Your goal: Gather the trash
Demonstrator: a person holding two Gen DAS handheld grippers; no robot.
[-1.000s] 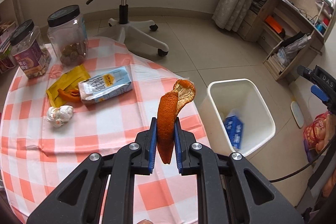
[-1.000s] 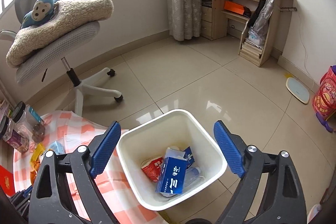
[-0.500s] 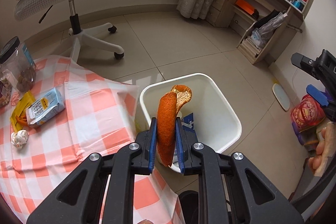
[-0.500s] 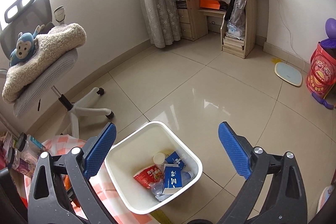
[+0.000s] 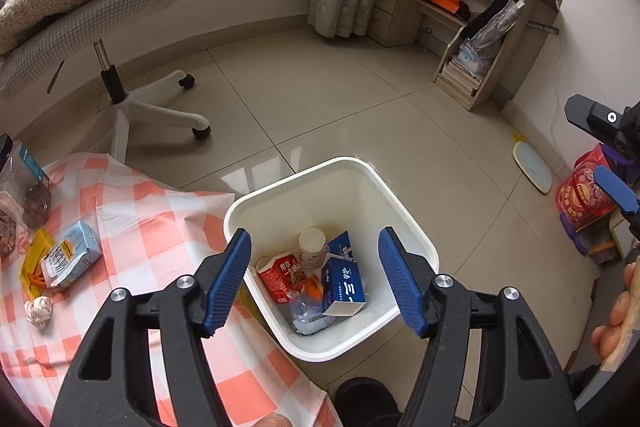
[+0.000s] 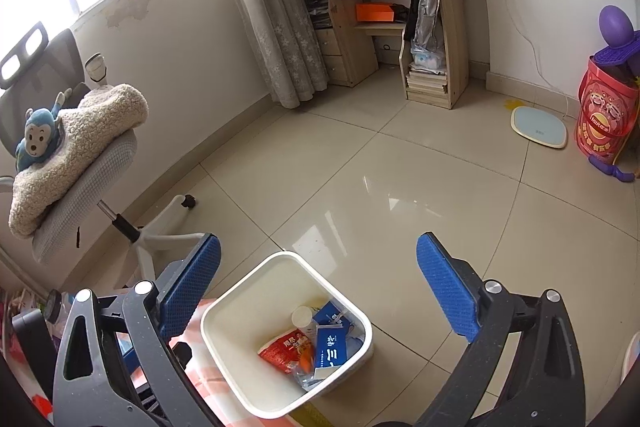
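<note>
Hovering my left tongs [image 5: 314,281] spread over the white bin [image 5: 396,211] — right tongs [image 6: 318,293] spread too; the blue carton [image 5: 344,287] lettering below reads unclear.

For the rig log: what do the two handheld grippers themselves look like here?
Both the left gripper and the right gripper have black angular frames with triangular cutouts, silver screws, and textured blue pads. Bare fingertips show at the edge; no sleeves visible.
</note>
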